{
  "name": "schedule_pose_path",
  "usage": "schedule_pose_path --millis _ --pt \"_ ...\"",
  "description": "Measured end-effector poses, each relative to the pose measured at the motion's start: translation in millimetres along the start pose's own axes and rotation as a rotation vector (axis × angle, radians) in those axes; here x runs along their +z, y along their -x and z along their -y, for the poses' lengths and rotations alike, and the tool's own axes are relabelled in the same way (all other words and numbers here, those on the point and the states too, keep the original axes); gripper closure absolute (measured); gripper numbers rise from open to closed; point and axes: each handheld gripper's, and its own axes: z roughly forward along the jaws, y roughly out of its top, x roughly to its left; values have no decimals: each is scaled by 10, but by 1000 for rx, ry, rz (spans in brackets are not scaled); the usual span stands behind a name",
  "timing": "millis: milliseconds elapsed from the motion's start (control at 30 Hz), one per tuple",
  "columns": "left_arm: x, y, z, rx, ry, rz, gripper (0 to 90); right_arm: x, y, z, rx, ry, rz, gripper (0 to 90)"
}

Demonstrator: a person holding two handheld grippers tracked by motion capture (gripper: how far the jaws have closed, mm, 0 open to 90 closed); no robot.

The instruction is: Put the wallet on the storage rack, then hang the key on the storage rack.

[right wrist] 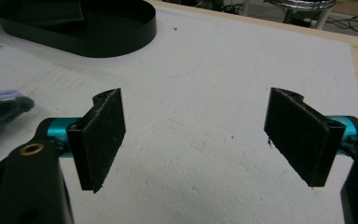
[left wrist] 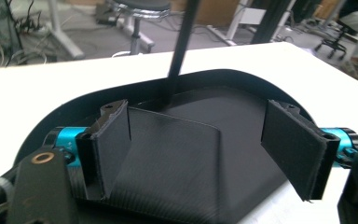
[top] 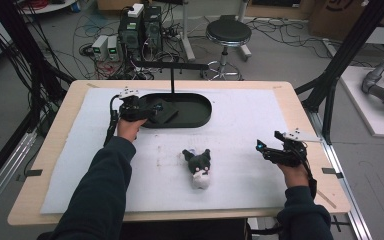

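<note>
While my left gripper (top: 152,109) hangs over the near-left end of the tray (top: 200,120), I judge the step in hand to be a reach for the dark flat block (left wrist: 177,158) lying inside it. Going from near to far: my right gripper (top: 261,148) hovers low over the white mat (right wrist: 205,93) at the right of the bench, jaws spread wide and empty, forearm coming straight in from the near edge. The plush toy (top: 198,166) lies mid-mat, well apart from both grippers. Farther off, my left arm stretches forward, jaws wide open around the block, one pad (left wrist: 114,140) close by its left edge; I cannot tell if it touches. Next I would need to close squarely on the block, clear of the upright post (left wrist: 182,42) behind.
</note>
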Motion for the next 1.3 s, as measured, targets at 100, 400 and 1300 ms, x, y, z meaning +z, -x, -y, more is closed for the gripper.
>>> schedule_pose_path --millis 100,400,1300 --pt "-150 46 -8 20 13 0 225 11 -4 -3 -2 -1 0 207" --pt "-586 165 13 53 69 1 225 22 -20 -21 -1 4 -5 207" --pt "-1255 131 394 86 97 -32 202 109 -317 -125 -56 -8 -63 207"
